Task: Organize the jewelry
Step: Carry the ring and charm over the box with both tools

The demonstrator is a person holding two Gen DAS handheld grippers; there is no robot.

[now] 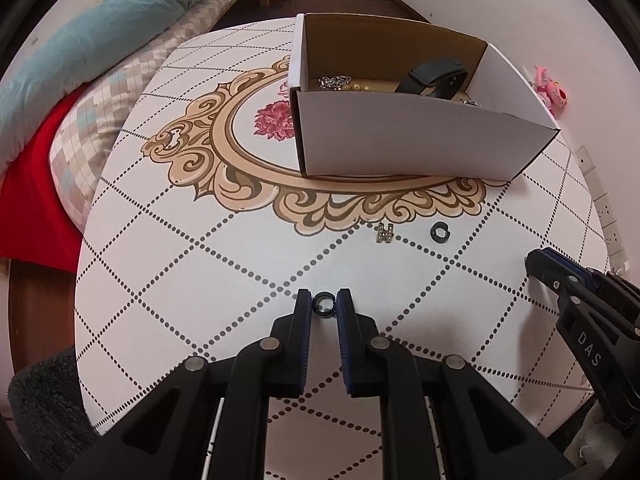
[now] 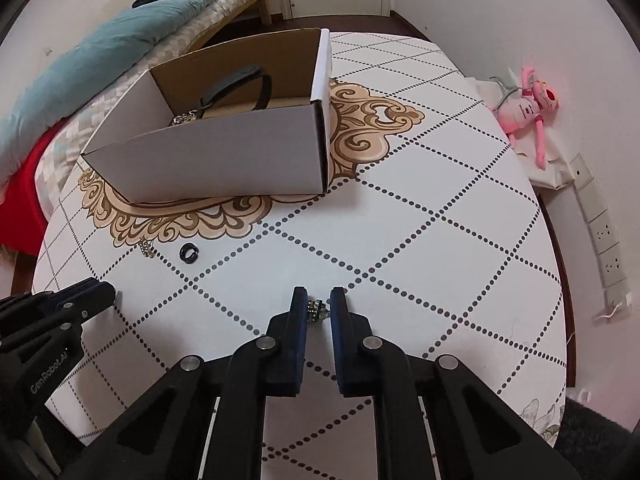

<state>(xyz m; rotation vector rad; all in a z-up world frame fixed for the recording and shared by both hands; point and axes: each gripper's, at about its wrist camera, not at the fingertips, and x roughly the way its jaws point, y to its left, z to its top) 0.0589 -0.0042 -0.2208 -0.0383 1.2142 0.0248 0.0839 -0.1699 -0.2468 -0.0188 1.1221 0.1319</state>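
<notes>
I have a small dark ring (image 1: 323, 304) pinched between the tips of the left gripper (image 1: 324, 305), which stands narrow with its pads against the ring's two sides, low over the bench (image 1: 168, 264). The right gripper (image 2: 318, 309) is just as narrow and grips a little rhinestone piece (image 2: 316, 310) between its tips; whether that piece is lifted off the bench I cannot tell.

Beyond both grippers stands the open white box (image 1: 400, 136), on the bench's ornate tan print. Between the box and my grippers two more pieces lie loose on the bench, near each other but apart: a sparkly H-shaped charm (image 1: 385, 233) and a second dark ring (image 1: 440, 232) to its right.

The left wrist view looks into the box: a black watch band (image 1: 436, 74), a silver chain (image 1: 334, 81) and some gold pieces on its floor. It also shows the right gripper from the side at the frame's right edge, its load hidden.

The right wrist view shows the box's other corner, with the band arching inside, the loose ring (image 2: 188, 253) and only a glint of the charm (image 2: 148, 249). The left gripper (image 2: 112, 292) enters from the left edge there, its ring out of sight. A pink plush toy (image 2: 528, 108) lies beyond the bench on the right, and a bed with a teal duvet (image 2: 132, 36) behind the box.
</notes>
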